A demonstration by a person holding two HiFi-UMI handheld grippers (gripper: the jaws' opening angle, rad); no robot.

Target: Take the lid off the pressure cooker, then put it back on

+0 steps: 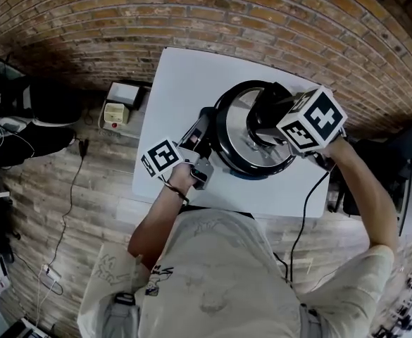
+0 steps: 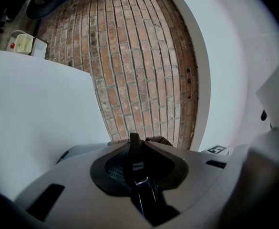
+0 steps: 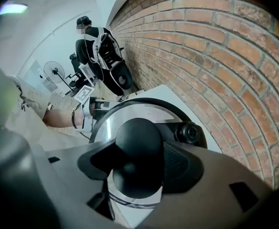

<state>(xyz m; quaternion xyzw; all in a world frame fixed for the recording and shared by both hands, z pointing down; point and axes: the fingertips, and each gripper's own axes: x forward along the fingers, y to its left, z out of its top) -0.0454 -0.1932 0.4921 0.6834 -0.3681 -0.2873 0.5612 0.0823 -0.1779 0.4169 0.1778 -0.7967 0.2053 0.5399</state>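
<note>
So here's where I'm at: the pressure cooker [image 1: 223, 146] sits on the white table [image 1: 184, 83], toward its right side. The lid [image 1: 237, 122] is over its mouth, though I can't tell if it's properly seated or just resting there. My left gripper [image 2: 133, 143] is clamped on the cooker's black side handle [image 2: 139, 178], which pins the pot in place. My right gripper [image 3: 138, 144] comes in from above with its jaws closed around the round black knob [image 3: 137, 156] in the middle of the lid, pads touching it on both sides. My read is that this is the lid-handling step. The trick is to hold the pot dead steady with the left and have the lid flat so the rim lines up all the way round. Turn about the knob's centre rather than dragging sideways. That knob looks smooth, so I'd guess it can spin in the pads under a hard twist. Mind the small black valve [image 3: 189, 133] just beside it. Count: one cooker, one lid, one knob, one valve, one side handle that I can see, two grippers, one table. There's also one small beige box [image 1: 115, 113] down on the floor.
</note>
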